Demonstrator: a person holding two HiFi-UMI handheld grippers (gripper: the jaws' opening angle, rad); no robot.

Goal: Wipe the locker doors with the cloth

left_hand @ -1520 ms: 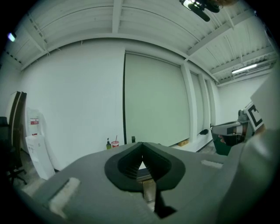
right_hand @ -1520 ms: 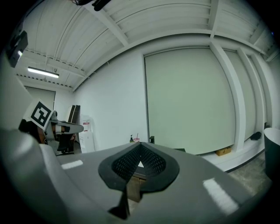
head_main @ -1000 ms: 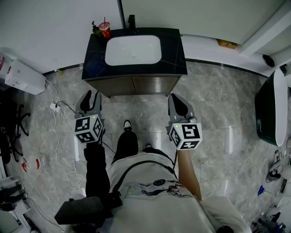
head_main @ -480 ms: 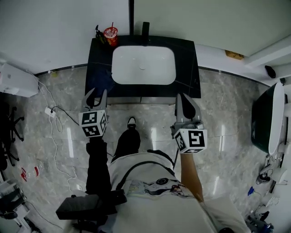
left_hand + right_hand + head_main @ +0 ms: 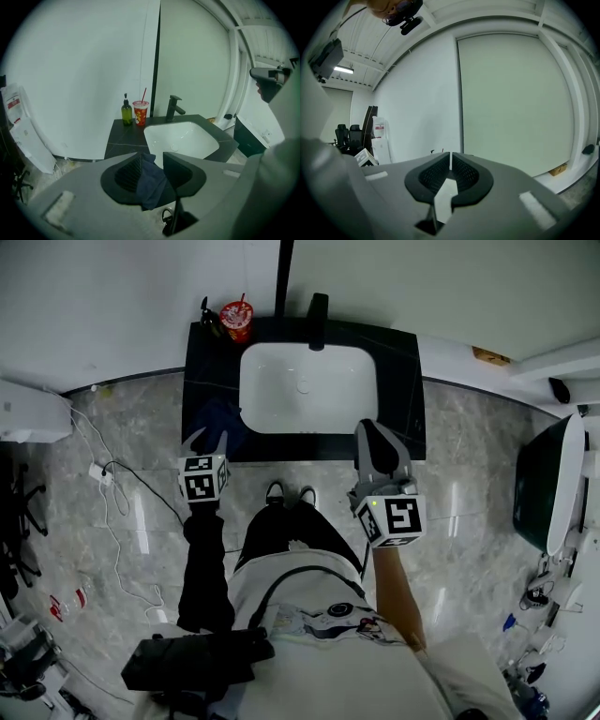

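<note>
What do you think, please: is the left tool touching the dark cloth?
Cannot tell. The left gripper view shows the left tool open, its jaws framing the cloth, but neither contact nor a gap is plain.

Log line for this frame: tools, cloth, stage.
left tool: open, cloth between jaws, on counter edge | right tool: shut, empty | stage: cloth not yet gripped

Black worktop [image 5: 211, 362] with a white basin [image 5: 307, 388] sunk in, black faucet [image 5: 318, 310] behind. Dark blue cloth [image 5: 152, 185] lies between the left gripper [image 5: 151, 155] fingers [image 5: 126, 173]; red cup [image 5: 140, 112] and green soap bottle [image 5: 126, 112] sit well beyond them.
</note>
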